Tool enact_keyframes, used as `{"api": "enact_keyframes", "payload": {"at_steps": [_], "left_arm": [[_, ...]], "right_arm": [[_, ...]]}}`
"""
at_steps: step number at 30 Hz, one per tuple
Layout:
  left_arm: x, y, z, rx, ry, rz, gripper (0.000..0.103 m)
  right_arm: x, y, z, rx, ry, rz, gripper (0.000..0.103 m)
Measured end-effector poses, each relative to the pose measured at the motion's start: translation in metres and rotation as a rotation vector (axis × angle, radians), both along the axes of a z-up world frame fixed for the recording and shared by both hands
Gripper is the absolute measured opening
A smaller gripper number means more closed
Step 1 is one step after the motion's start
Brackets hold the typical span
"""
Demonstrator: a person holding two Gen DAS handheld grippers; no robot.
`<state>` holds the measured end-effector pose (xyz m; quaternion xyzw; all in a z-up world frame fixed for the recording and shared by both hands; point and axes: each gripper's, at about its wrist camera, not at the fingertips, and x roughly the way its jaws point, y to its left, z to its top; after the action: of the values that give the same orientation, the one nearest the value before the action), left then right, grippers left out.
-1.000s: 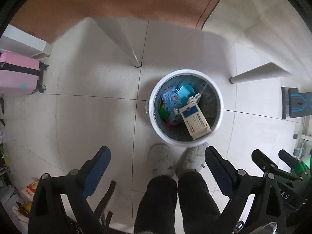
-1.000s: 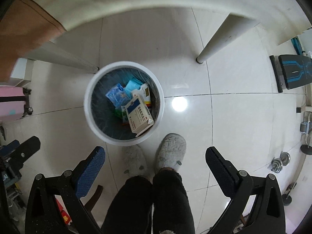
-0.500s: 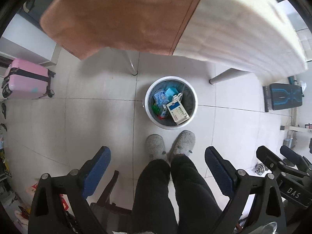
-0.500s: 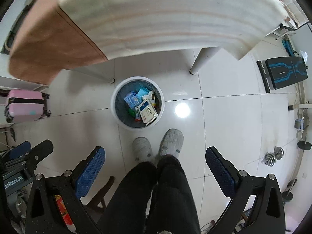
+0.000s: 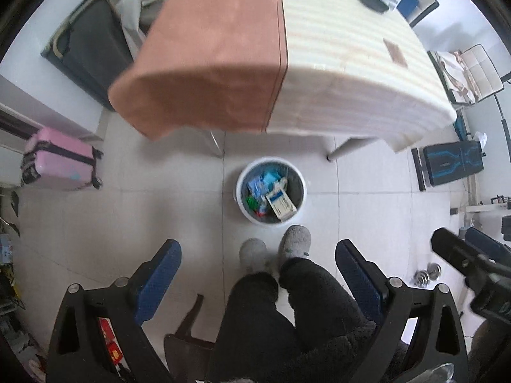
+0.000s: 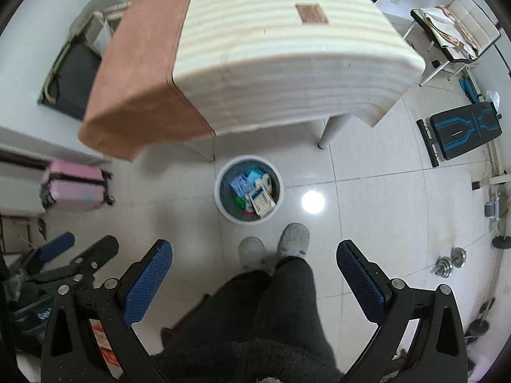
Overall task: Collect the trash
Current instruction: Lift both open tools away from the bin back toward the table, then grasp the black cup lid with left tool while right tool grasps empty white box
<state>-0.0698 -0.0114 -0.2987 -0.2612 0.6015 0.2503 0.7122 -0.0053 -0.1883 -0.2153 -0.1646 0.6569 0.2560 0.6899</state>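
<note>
A white trash bin stands on the tiled floor below the table's near edge, also in the right wrist view. It holds several pieces of trash: a white and blue box, blue packets and a green item. My left gripper is open and empty, high above the floor. My right gripper is open and empty at about the same height. Each gripper shows at the edge of the other's view.
A table with a striped cream cloth and an orange cloth fills the upper half. Small items lie at its far end. The person's legs and grey slippers stand by the bin. A pink suitcase is left, a black bench and dumbbells right.
Both grippers have risen well away from the bin, which now looks much smaller. The tabletop has come into view. Both stay open and empty.
</note>
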Motion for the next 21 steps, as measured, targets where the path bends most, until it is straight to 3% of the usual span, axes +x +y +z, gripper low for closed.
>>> {"api": "enact_keyframes", "payload": {"at_steps": [5,11,17,21], "left_arm": [[0.036,0.025,0.040,0.117,-0.067,-0.002,0.099],[0.104,0.064,0.066,0.211,-0.096,0.020,0.099],[0.201,0.116,0.073,0.225,-0.098,0.039,0.099],[0.282,0.153,0.065,0.181,-0.074,0.059,0.099]], "right_arm": [[0.038,0.016,0.035,0.079,-0.025,-0.057,0.103],[0.120,0.042,0.067,0.152,-0.065,-0.132,0.103],[0.255,0.078,0.066,0.166,-0.091,-0.198,0.103],[0.355,0.108,0.053,0.153,-0.088,-0.232,0.103]]}}
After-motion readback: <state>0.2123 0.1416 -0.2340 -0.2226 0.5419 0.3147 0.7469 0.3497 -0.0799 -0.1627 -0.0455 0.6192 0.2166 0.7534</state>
